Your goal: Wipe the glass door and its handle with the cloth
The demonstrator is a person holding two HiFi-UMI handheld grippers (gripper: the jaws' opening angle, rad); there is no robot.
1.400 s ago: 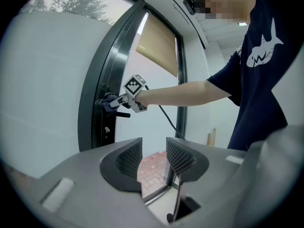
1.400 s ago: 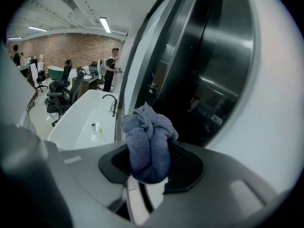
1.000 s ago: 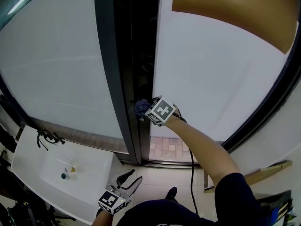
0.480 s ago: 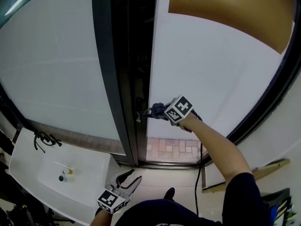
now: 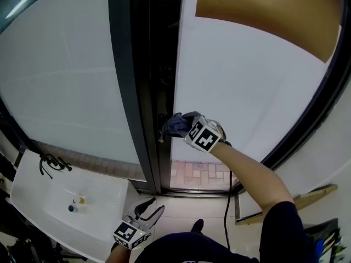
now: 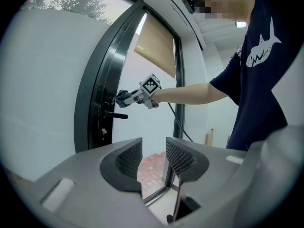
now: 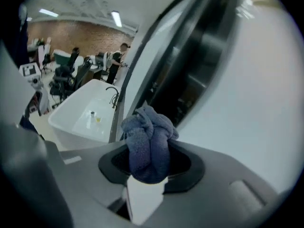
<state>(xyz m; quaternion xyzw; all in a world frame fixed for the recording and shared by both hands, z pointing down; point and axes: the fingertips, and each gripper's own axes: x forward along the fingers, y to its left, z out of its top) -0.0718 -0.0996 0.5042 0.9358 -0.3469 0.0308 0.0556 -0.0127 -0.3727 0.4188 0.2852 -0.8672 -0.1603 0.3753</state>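
Observation:
A frosted glass door [image 5: 247, 81] in a dark frame [image 5: 140, 92] fills the head view. Its black lever handle [image 6: 115, 114] juts from the frame edge. My right gripper [image 5: 184, 126] is shut on a bunched blue-grey cloth [image 7: 148, 144], which sits at the door's edge just above the handle [image 5: 163, 134]. From the left gripper view, the cloth [image 6: 122, 98] hangs close over the lever. My left gripper [image 5: 147, 209] stays low near my body, open, with nothing between its jaws [image 6: 150, 156].
A white basin [image 5: 66, 201] with a black tap [image 5: 50, 161] stands at the lower left. A tan roller blind [image 5: 269, 12] covers the door's top. A cable [image 5: 226, 201] hangs from my right arm. People and desks show far off in the right gripper view.
My right gripper with the cloth moved right along the glass, then came back left to the door's edge by the handle. The left gripper has stayed put.

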